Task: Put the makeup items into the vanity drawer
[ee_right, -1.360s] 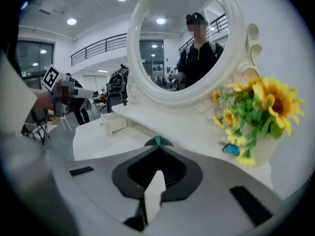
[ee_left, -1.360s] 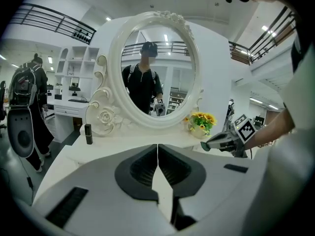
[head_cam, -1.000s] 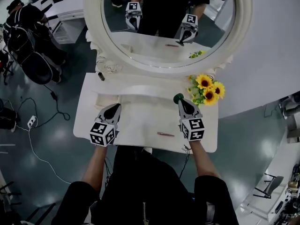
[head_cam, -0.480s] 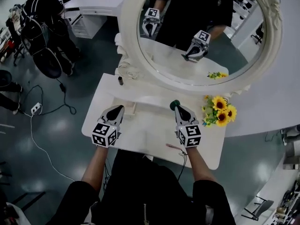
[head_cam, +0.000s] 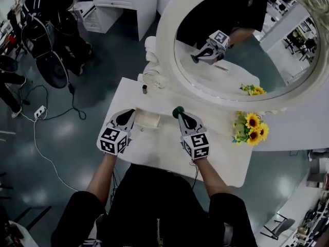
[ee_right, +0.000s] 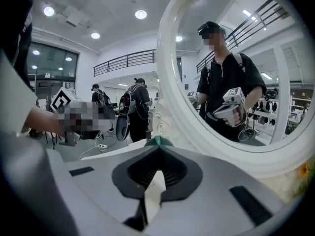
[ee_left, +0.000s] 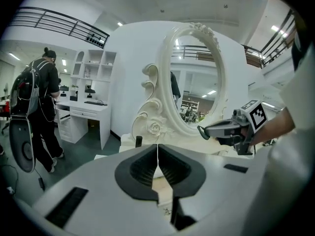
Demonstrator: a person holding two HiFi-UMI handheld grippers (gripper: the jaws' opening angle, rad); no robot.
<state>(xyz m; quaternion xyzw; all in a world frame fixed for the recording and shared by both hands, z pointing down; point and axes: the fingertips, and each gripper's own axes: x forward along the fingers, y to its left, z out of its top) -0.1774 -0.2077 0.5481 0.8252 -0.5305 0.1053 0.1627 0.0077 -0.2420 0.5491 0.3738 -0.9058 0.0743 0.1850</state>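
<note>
My right gripper (head_cam: 179, 113) is shut on a small round dark-green makeup item (head_cam: 177, 110) and holds it over the middle of the white vanity table (head_cam: 226, 158). In the right gripper view the green item (ee_right: 156, 141) peeks out at the tips of the right gripper (ee_right: 156, 147). Just left of it lies a cream-coloured recess (head_cam: 147, 120) in the tabletop, seemingly an open drawer. My left gripper (head_cam: 129, 114) hovers at the recess's left end. Its jaws (ee_left: 157, 150) touch with nothing between them. The left gripper view shows the right gripper (ee_left: 203, 130) at the right.
A large oval mirror (head_cam: 241, 45) with a carved white frame stands at the table's back. Sunflowers (head_cam: 253, 127) sit at the back right. A small dark bottle (head_cam: 144, 89) stands at the back left. People with backpacks (head_cam: 43, 14), a cable and a socket strip (head_cam: 38, 115) are on the floor to the left.
My right gripper has carried the green item leftward, away from the sunflowers to beside the recess. The left gripper has stayed near the recess. The head view has swung, and the pink stick is out of sight.
</note>
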